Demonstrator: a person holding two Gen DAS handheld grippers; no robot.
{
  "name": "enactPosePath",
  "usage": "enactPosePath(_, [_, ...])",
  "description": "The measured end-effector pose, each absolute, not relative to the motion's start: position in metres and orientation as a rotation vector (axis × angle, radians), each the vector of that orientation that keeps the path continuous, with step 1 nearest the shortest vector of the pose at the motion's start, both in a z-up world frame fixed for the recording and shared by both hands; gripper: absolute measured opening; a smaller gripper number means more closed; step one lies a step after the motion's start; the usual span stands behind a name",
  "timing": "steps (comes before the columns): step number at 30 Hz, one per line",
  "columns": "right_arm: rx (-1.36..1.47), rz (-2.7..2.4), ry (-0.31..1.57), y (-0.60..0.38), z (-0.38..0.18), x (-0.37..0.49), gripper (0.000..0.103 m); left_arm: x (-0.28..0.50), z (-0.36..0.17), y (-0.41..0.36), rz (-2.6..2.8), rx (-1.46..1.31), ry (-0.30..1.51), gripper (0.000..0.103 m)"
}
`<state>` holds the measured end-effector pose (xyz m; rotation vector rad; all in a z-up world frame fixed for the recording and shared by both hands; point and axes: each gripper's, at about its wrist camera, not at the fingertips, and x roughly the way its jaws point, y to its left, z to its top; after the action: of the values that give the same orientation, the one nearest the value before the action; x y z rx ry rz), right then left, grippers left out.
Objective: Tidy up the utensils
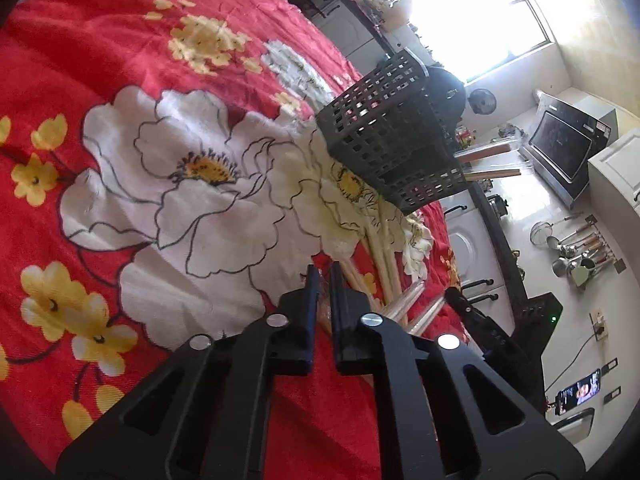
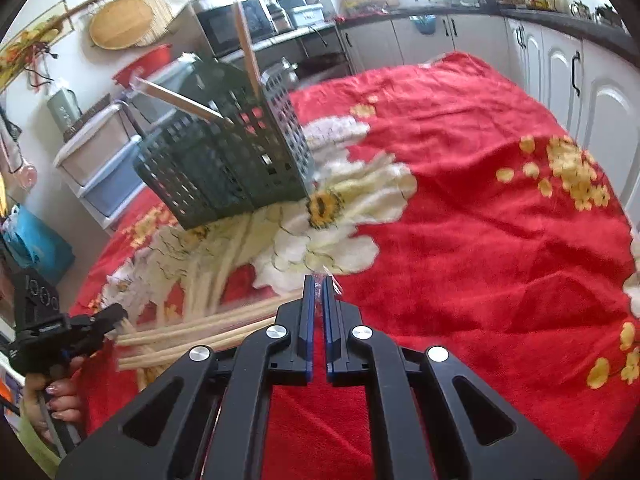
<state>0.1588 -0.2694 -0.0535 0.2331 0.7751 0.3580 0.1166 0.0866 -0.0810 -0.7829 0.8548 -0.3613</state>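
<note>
A dark perforated utensil basket [image 1: 394,132] [image 2: 228,160] stands on the red flowered cloth [image 1: 120,80] [image 2: 480,220] and holds two wrapped chopsticks [image 2: 246,46]. Several pale wrapped chopsticks [image 1: 386,264] [image 2: 192,334] lie on the cloth in front of it. My left gripper [image 1: 325,274] is nearly shut on the end of one wrapped chopstick. It shows at the left edge of the right wrist view [image 2: 114,316]. My right gripper [image 2: 318,280] is shut on a clear plastic wrapper end [image 2: 330,280].
Kitchen counters with a microwave [image 2: 228,26] and white cabinets [image 2: 560,68] surround the table. Plastic drawers [image 2: 100,168] and a blue bag [image 2: 36,240] stand past the table's left edge. Hanging ladles [image 1: 580,252] show on a wall.
</note>
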Motion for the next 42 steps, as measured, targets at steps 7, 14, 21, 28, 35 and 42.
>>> enactPosePath(7, [0.220,0.418,0.687,-0.262,-0.022,0.146,0.004,0.115,-0.051,0.085,-0.378,-0.734,0.777,0.001])
enactPosePath(14, [0.186,0.484,0.611,-0.243,0.009,0.137,0.004,0.121,-0.021,0.083,-0.377,-0.686,0.697,0.000])
enactPosePath(21, [0.143,0.538,0.565,-0.222,0.031,0.135,0.004,0.126,0.003,0.091,-0.367,-0.665,0.626,0.000])
enactPosePath(28, [0.107,0.584,0.529,-0.200,0.048,0.133,0.003,0.127,0.023,0.087,-0.383,-0.641,0.577,0.000])
enactPosePath(35, [0.076,0.633,0.491,-0.180,0.066,0.132,0.003,0.129,0.043,0.085,-0.407,-0.625,0.534,0.000])
enactPosePath(42, [0.068,0.680,0.435,-0.166,0.090,0.132,0.003,0.131,0.068,0.080,-0.445,-0.609,0.482,0.000])
